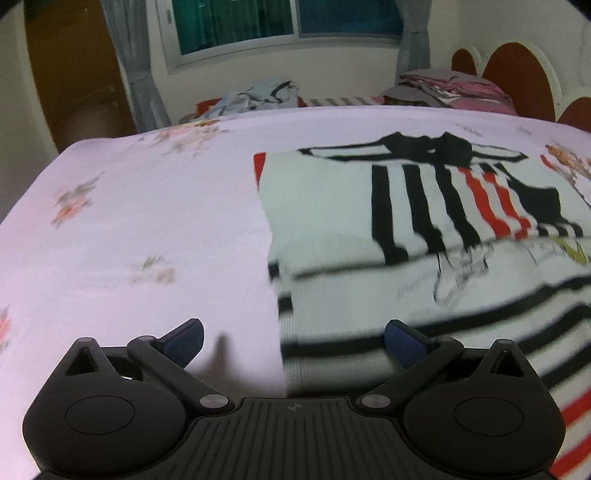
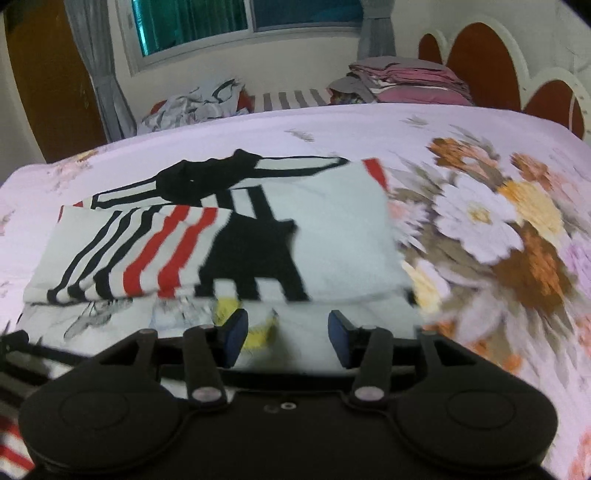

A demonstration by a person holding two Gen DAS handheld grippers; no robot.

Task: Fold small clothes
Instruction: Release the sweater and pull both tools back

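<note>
left wrist view: left gripper (image 1: 293,341) spread wide, nothing between the blue pads (image 1: 400,341), released. striped shirt (image 1: 369,221) lying flat ahead and toward the right finger, its near hem passing under that finger, apart from the pads as far as the blur allows. both sleeves already folded in across the body, collar at the far end. ahead of the left finger only bare pink floral bedsheet (image 1: 147,206). further beyond the fingers, a loose heap of clothes (image 1: 258,96) and a folded stack (image 1: 454,88) at the far edge of the bed, then a window (image 1: 280,26) with grey curtains and a brown door beyond the left finger.

right wrist view: right gripper (image 2: 288,338) partly parted, pads clear of cloth, gripping nothing. shirt straight ahead of the fingers and spreading past the left one, a yellow print just beyond the left pad. large flower pattern of the sheet off past the right finger; scalloped headboard (image 2: 480,62) far beyond it.

probably between folds: side folds done, lengthwise fold still open. next move likely calls for pinching the near hem at both corners, lifting together and carrying it toward the collar, edges kept square.
</note>
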